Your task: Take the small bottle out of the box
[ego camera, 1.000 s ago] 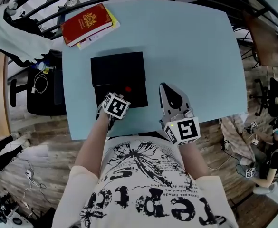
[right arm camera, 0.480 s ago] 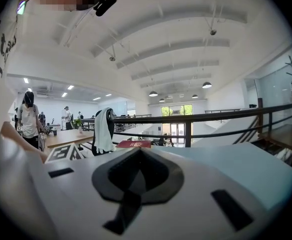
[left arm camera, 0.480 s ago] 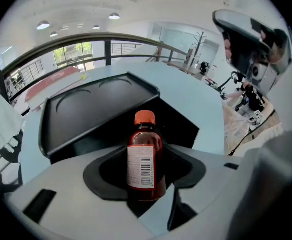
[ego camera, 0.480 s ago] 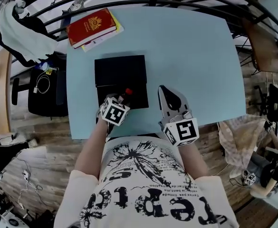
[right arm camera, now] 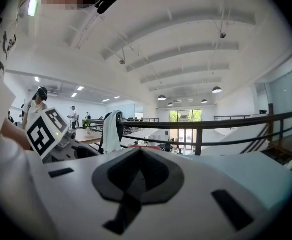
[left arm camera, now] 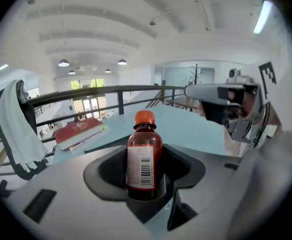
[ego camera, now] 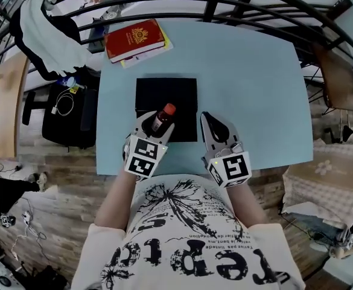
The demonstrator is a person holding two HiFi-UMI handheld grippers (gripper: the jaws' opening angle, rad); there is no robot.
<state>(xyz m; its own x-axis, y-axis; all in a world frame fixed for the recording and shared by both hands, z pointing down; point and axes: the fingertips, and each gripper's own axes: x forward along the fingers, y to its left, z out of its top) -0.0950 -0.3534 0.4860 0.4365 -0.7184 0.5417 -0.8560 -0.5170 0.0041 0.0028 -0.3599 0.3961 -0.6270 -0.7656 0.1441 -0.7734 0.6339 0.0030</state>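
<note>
Across a pale blue rectangular desk (ego camera: 248,71), a flat black square box (ego camera: 182,95) lies toward the front edge, well apart from a red hardcover book (ego camera: 135,39) at the far left corner. The left hand-held gripper (ego camera: 156,124) is clamped on the small brown glass bottle (left arm camera: 144,154), which has an orange-red cap and a white barcoded label. From the head view the bottle sits over the box's near-left corner, cap pointing away from the person. The right hand-held gripper (right arm camera: 136,156), its jaws pressed together on nothing, is just beside the box's near-right corner.
</note>
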